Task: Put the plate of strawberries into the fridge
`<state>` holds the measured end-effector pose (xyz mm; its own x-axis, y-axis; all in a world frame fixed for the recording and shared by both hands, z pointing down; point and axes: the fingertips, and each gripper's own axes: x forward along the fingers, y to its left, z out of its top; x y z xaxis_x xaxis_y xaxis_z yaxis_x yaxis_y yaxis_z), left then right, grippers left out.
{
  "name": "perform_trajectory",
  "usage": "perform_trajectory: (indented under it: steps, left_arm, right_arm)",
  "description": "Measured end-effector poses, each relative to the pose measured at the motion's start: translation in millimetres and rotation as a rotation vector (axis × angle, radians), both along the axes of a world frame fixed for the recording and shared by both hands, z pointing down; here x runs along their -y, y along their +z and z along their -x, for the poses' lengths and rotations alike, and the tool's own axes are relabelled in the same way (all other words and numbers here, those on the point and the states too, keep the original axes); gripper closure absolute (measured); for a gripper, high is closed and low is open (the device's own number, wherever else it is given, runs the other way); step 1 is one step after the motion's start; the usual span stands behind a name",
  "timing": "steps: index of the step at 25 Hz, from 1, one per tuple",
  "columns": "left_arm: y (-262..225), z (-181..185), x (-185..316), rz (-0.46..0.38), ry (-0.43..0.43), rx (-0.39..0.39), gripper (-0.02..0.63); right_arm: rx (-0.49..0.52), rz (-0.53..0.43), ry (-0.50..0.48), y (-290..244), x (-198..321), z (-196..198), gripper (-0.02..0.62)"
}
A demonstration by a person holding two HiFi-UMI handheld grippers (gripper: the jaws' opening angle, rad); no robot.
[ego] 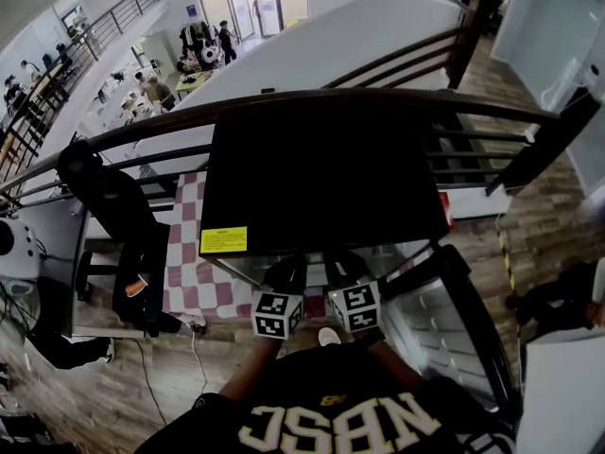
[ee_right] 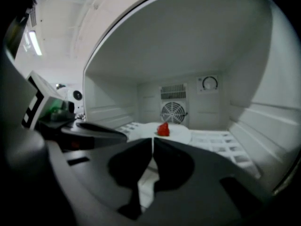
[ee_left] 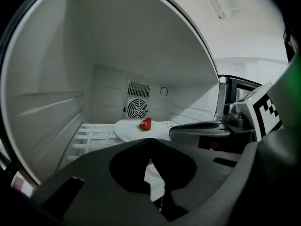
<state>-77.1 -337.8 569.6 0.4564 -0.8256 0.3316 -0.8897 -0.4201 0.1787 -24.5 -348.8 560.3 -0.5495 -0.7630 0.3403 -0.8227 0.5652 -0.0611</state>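
Head view: left gripper (ego: 284, 280) and right gripper (ego: 346, 272) side by side at 6 o'clock of the black fridge (ego: 326, 173).
Left gripper view: jaws pressed together, nothing between. White plate (ee_left: 129, 128) with 1 strawberry (ee_left: 146, 124) lies on the fridge shelf (ee_left: 94, 135), 12 o'clock of the tips.
Right gripper view: jaws together, empty. Plate at 12 o'clock, fan (ee_right: 171, 111) behind it.

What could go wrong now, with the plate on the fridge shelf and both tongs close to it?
The left tongs and right tongs are shut close to the plate; a forward nudge could slide it along the wire shelf. The single strawberry lies loose on the plate, so a knock might roll it off. Both tongs sit side by side inside the fridge and might bump each other when pulled back.
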Motion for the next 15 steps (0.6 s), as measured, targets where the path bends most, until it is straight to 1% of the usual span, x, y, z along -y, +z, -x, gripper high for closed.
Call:
perform_trajectory:
  steps: [4,10,15]
  left_arm:
    - [-13,-3,-15,-0.024,0.018,-0.004,0.586]
    - [-40,6,-42,-0.088,0.017,-0.028,0.586]
    - [-70,13,-68,-0.171,0.004,-0.059,0.586]
  right_arm:
    - [0.018,-0.011,0.013,-6,-14,-1,0.569]
    - [0.096,-0.038,0.052,-33,-45,-8,0.575]
    - [0.110,-0.107,0.099,-61,-74,-17,0.575]
